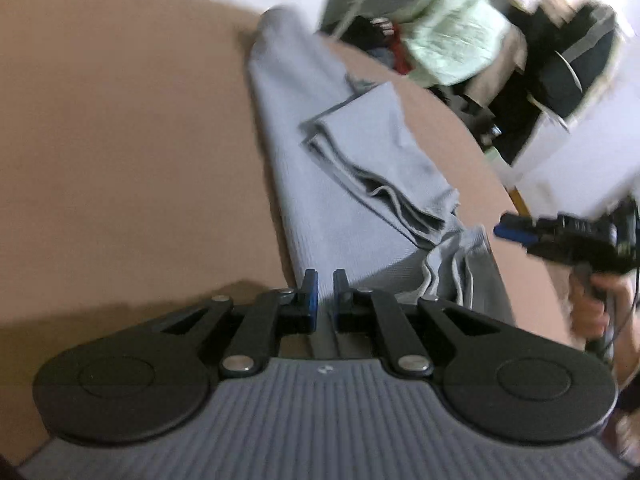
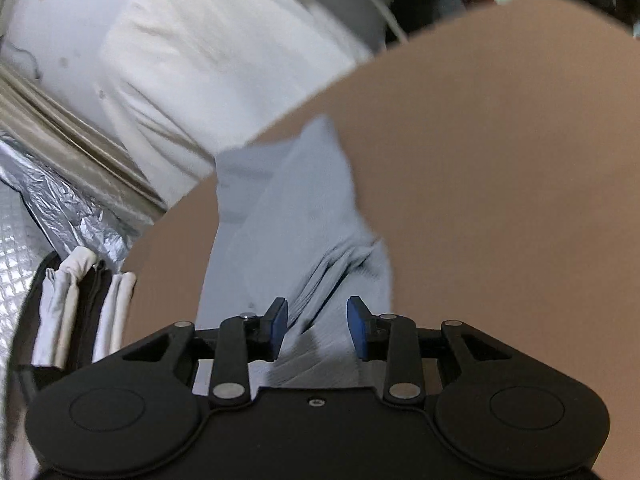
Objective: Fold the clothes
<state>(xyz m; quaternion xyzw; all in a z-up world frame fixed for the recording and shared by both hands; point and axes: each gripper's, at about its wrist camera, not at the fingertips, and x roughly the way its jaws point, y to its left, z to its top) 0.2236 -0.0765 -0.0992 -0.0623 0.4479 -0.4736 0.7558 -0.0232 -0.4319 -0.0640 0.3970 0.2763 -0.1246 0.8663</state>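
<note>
On brown table (image 1: 120, 140): 1 grey garment (image 1: 320, 184), long strip, partly folded, sleeve piece doubled on top; far end near table edge. Left gripper (image 1: 325, 296): fingers nearly together, narrow gap, nothing pinched, at garment's near end. Right gripper (image 2: 317, 328): spread, over cloth, empty. Next fold, prob.: pinch both near corners thru all layers, lift evenly, lay edge-to-edge, no drag.
</note>
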